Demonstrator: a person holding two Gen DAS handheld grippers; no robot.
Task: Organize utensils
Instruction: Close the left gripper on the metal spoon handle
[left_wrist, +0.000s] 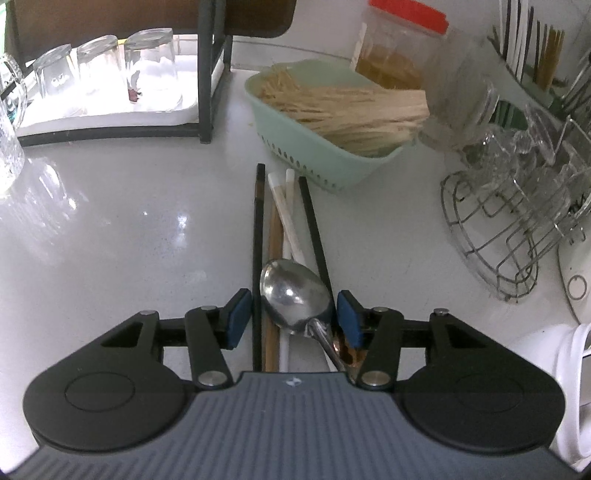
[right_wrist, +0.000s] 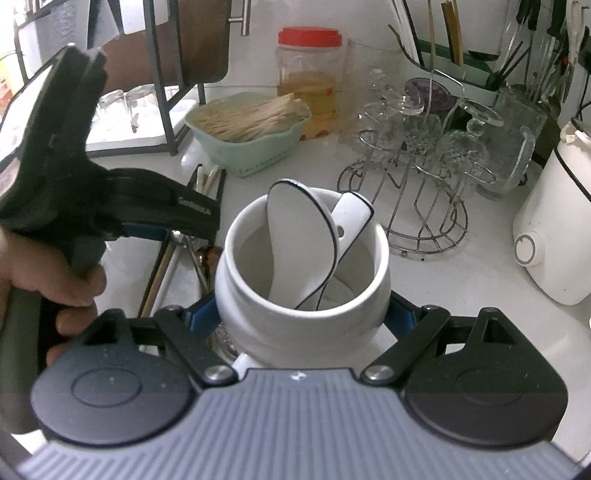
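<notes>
Left hand-held gripper (left_wrist: 293, 314) stands half open, its pads astride a metal spoon (left_wrist: 293, 299) and chopsticks (left_wrist: 280, 221) on the table (left_wrist: 129, 229). Right hand-held gripper (right_wrist: 301, 314) clamps a white jar (right_wrist: 303, 291) holding two ceramic spoons (right_wrist: 295, 229).

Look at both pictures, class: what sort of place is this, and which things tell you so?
Most likely a kitchen counter, at home or in a small eatery. Clues: upturned glasses drying on a rack, a green basket of wooden chopsticks, and a white crock holding ceramic spoons.
</notes>
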